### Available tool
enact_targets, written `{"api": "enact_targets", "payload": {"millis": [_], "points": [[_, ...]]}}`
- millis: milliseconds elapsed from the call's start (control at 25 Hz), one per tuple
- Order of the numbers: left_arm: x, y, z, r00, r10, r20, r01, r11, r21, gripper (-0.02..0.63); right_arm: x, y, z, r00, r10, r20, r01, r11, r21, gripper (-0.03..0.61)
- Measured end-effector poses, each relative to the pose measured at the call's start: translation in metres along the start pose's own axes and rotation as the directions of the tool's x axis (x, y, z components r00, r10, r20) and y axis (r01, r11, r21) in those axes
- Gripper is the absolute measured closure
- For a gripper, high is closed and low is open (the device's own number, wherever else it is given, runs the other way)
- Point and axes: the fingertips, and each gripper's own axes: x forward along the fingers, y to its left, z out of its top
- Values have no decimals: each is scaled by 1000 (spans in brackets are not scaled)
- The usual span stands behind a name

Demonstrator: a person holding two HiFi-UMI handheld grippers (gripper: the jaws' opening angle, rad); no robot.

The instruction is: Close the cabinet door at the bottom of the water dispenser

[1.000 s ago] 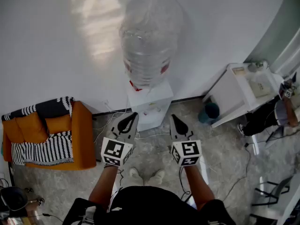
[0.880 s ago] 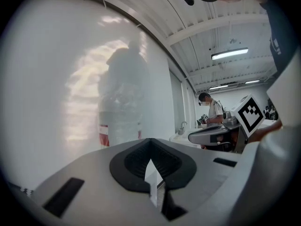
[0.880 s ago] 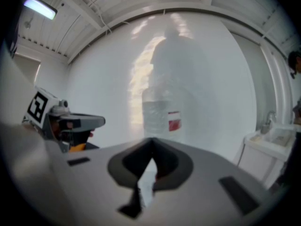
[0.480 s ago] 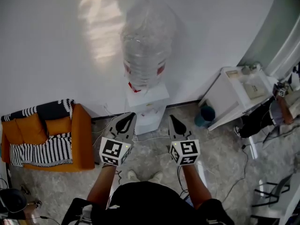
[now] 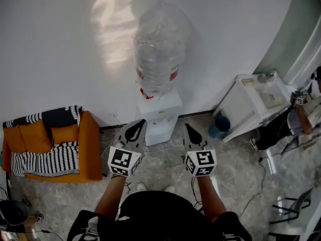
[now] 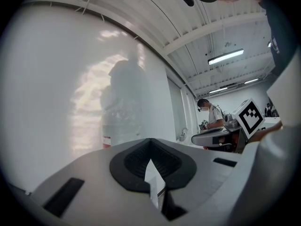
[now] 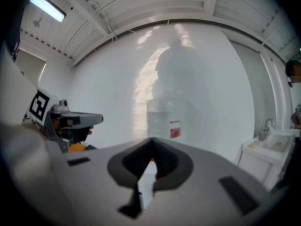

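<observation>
White wall backs the white box-shaped water dispenser (image 5: 159, 115) at frame centre. Just below it, the left gripper (image 5: 136, 128) and right gripper (image 5: 189, 130) are both closed and empty, barely shifted since a second ago. The grey speckled floor (image 5: 165, 159) lies open between the orange fabric sofa (image 5: 86, 149) and the white side table (image 5: 241, 109).

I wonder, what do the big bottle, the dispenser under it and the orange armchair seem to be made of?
Bottle: clear plastic, probably; the wall shows through its ribbed sides. Dispenser: smooth white casing, plastic or painted metal. Armchair: matte orange upholstery, fabric or leather unclear.
</observation>
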Motion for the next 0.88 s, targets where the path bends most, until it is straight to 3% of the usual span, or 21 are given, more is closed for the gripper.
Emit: {"api": "enact_targets", "payload": {"millis": [880], "points": [[0,1,-2,1000,6,-22,-6,1000,15,603,8,8,10,1000,15,18,-15,1000,-16,545]]}}
